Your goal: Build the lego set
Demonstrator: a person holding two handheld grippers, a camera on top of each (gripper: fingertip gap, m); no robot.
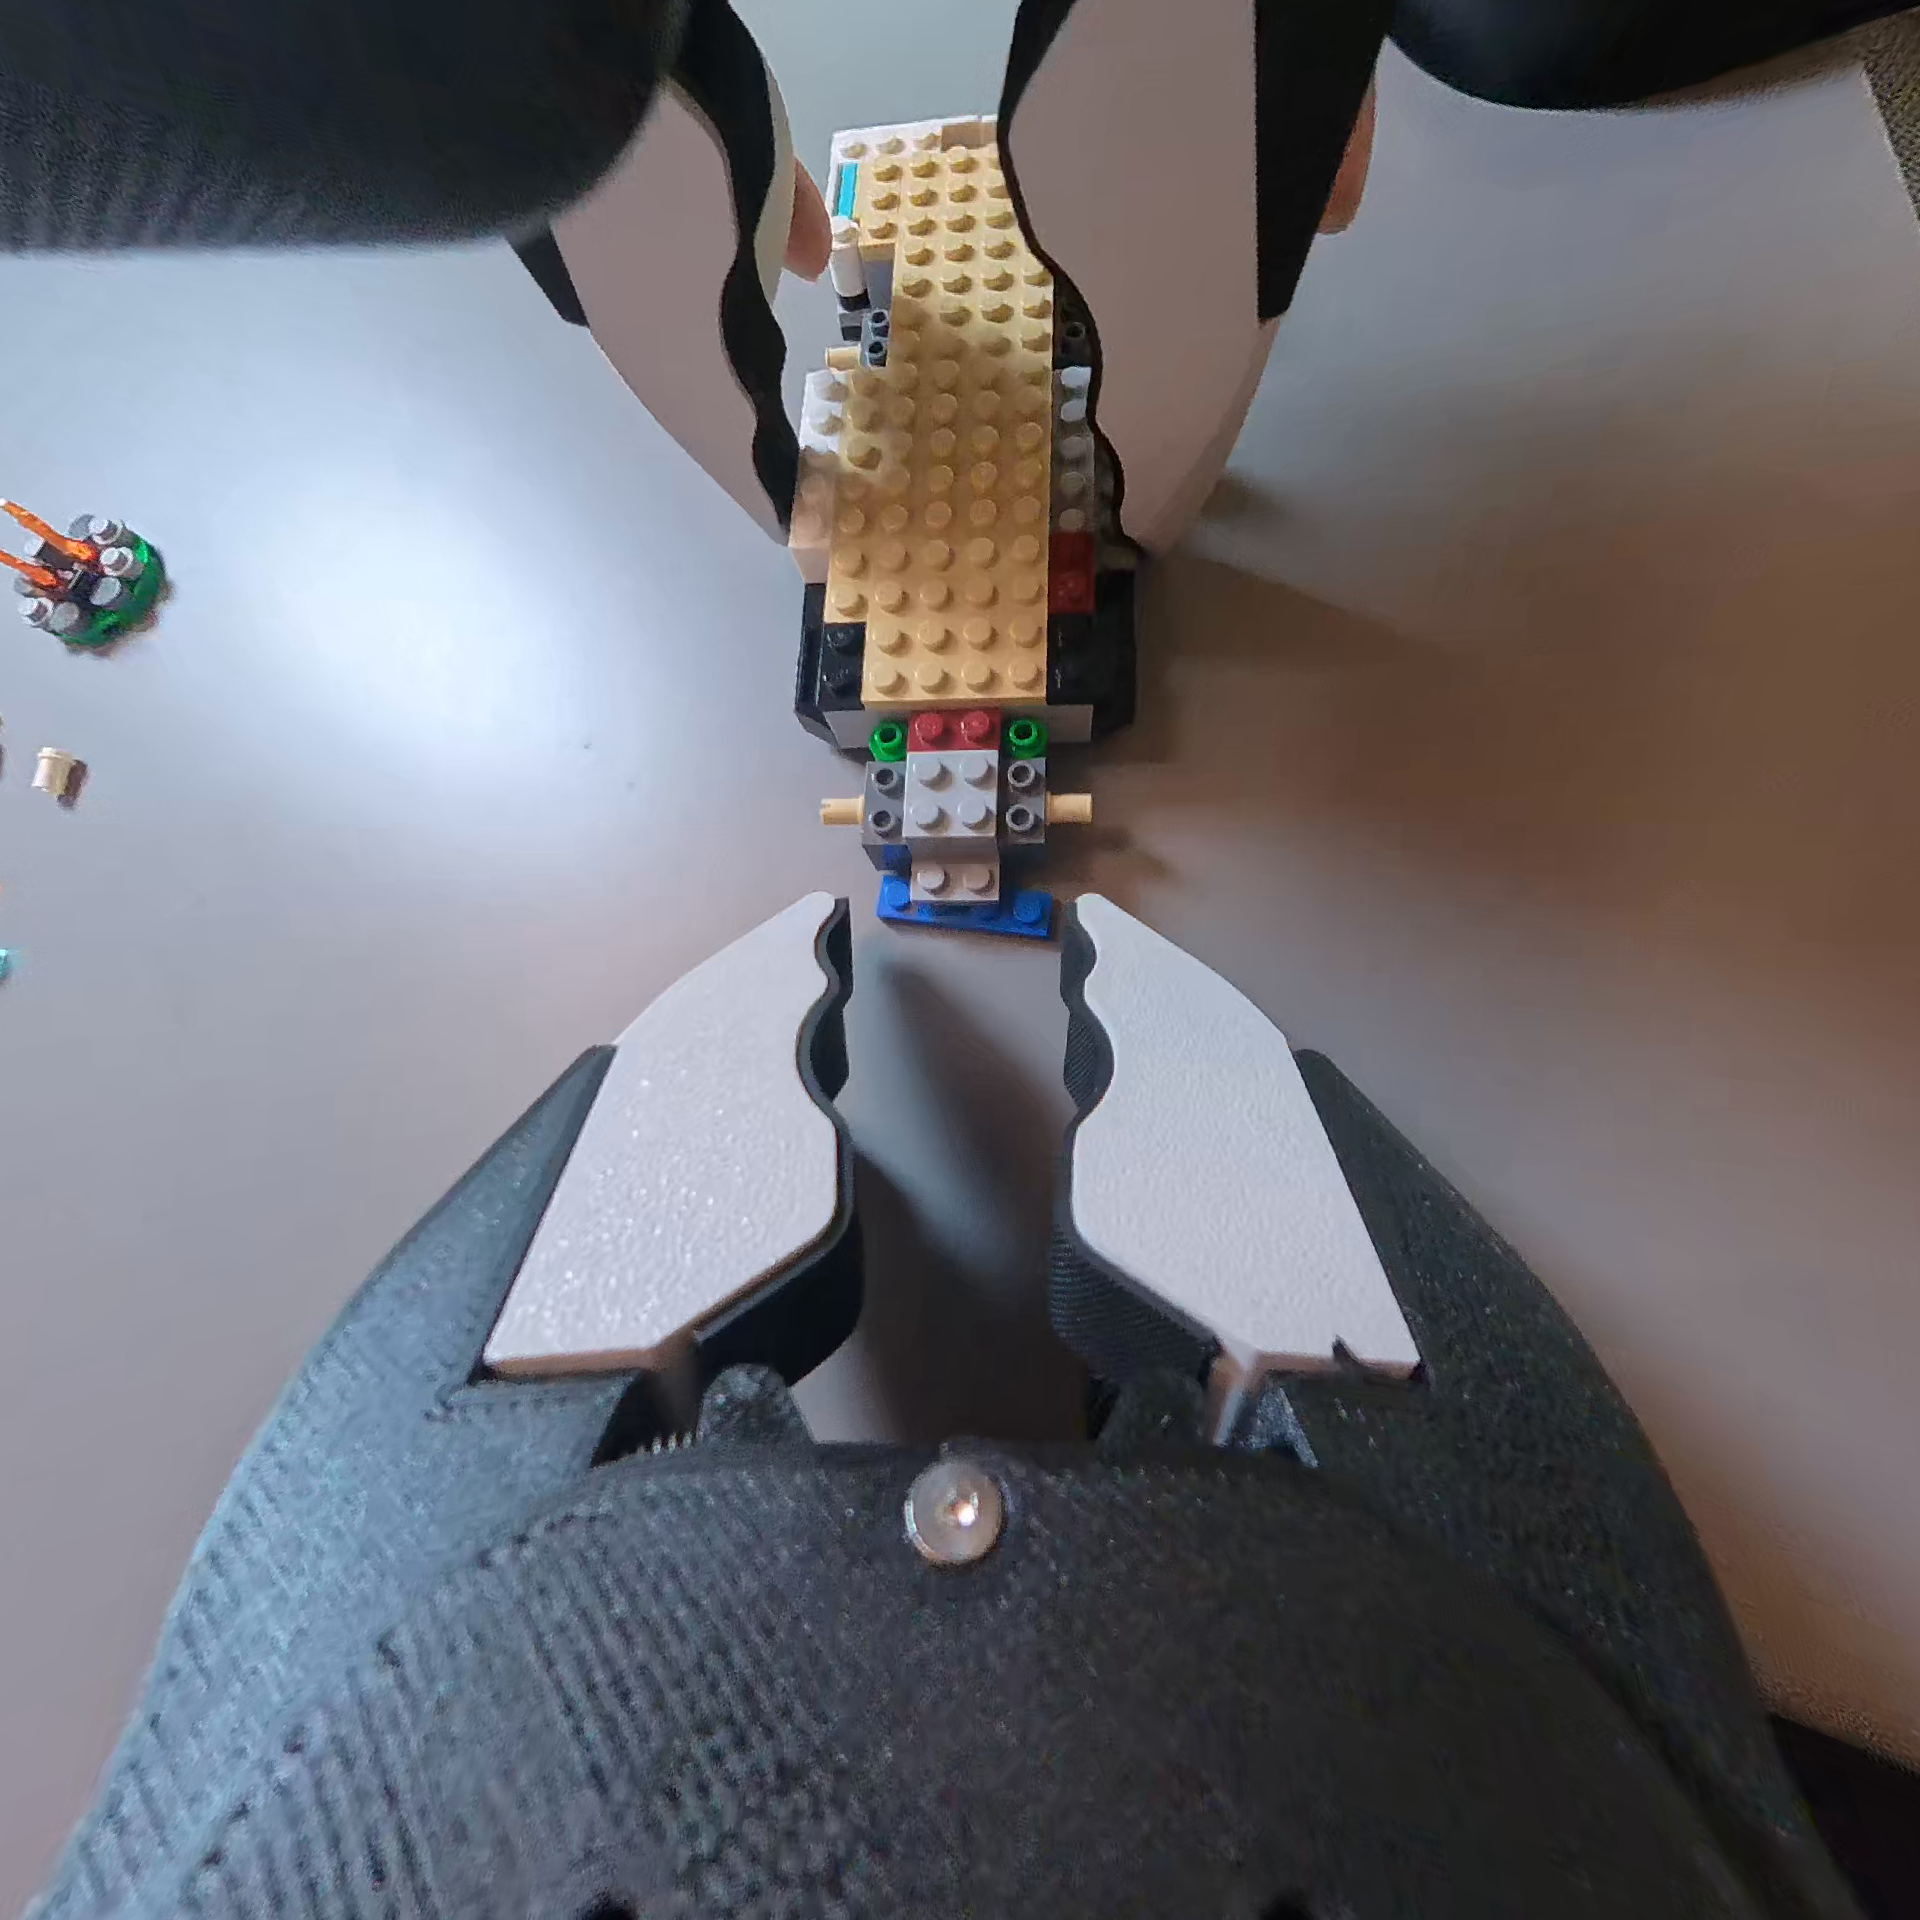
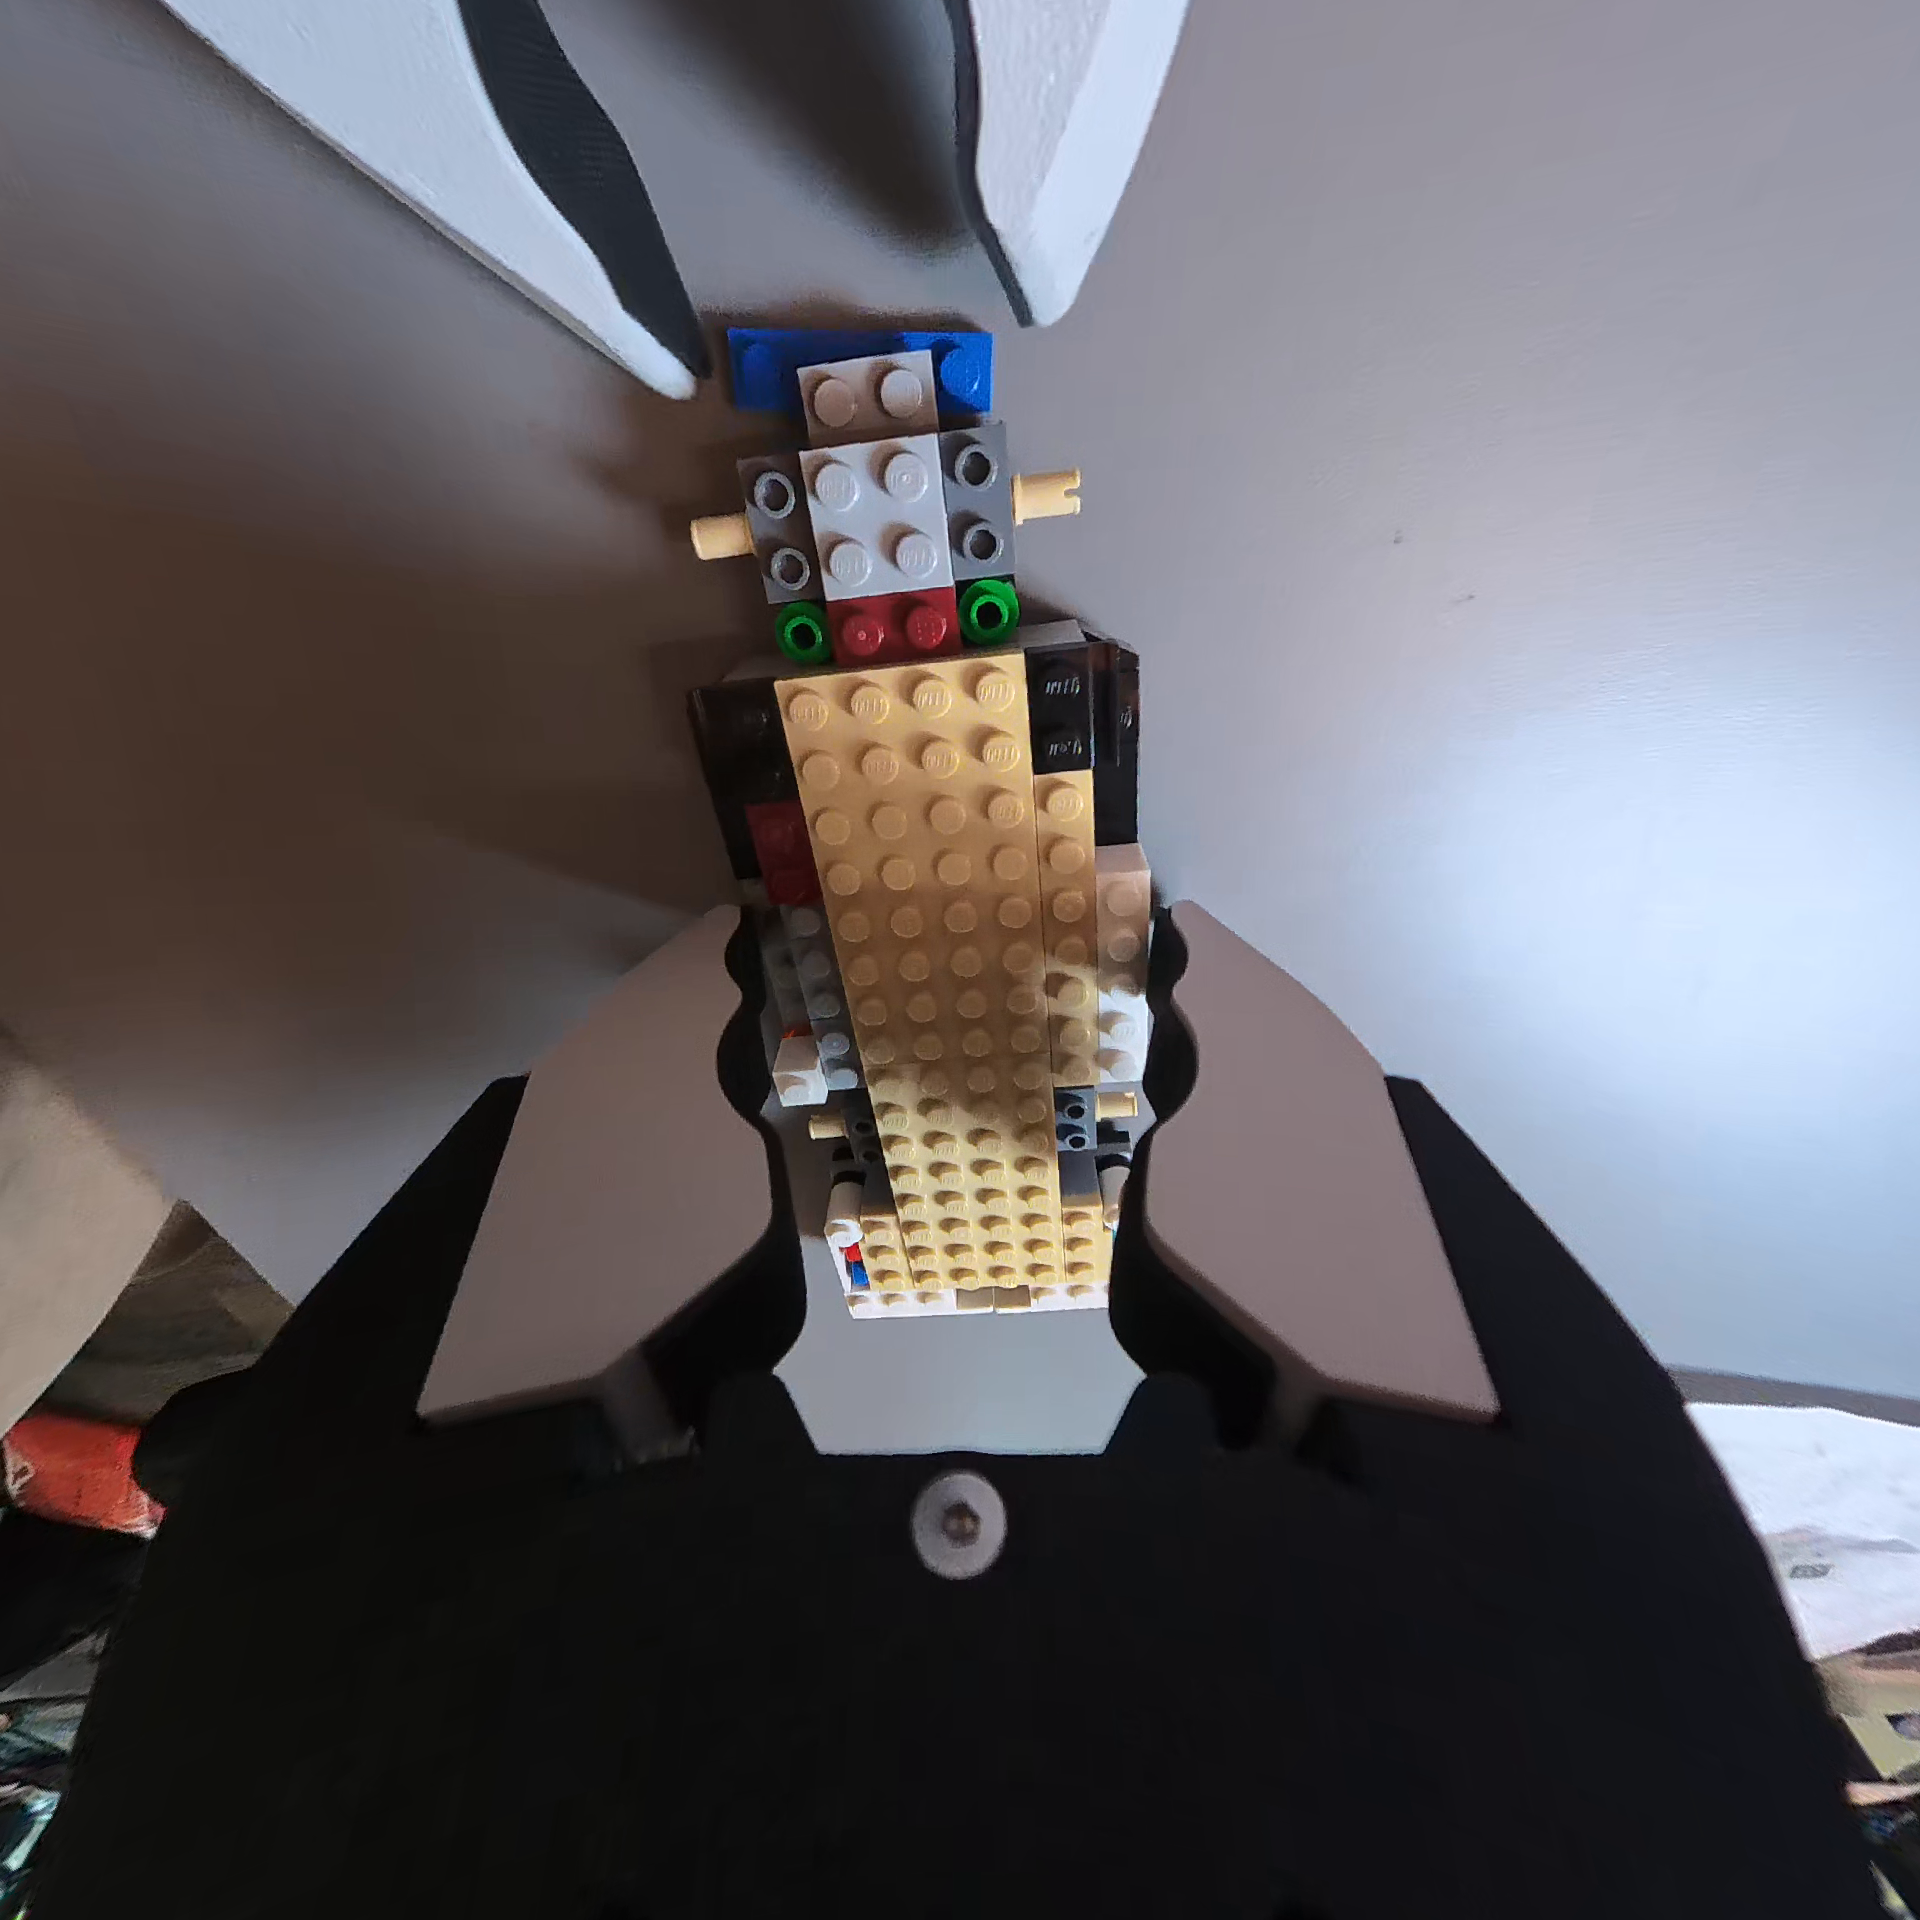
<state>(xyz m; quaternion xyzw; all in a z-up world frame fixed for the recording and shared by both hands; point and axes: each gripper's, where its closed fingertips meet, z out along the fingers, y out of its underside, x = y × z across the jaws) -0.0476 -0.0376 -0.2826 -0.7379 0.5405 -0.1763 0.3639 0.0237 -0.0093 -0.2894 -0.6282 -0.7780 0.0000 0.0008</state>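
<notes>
Jaws first: left gripper (image 1: 956,920) is parted w/ nothing between the fingertips, only bare grey table (image 1: 416,416) under them; its tips sit just short of the blue plate (image 1: 966,912) at the near end of the brick model (image 1: 951,468), one tip either side, not touching as far as can be told. Right gripper (image 2: 945,935) is spread wide around the far half of the same model, and its dark wavy pads (image 2: 1169,997) lie against both flanks, so it's clamping the model at that end. Model itself: long tan studded top, black blocks at the sides near the middle, dark-red bits, then a narrower nose w/ two green round studs (image 1: 886,740), a light-grey 2x2 block flanked by dark-grey pieces, tan pins sticking out sideways, and the blue plate lowest & last. It lies flat on the table, lengthwise between the two grippers, which face each other. Off to the left in the left wrist view, well apart from the model: a small round green piece w/ grey studs and orange spikes (image 1: 88,571), and a small tan cylinder bit (image 1: 57,774).
</notes>
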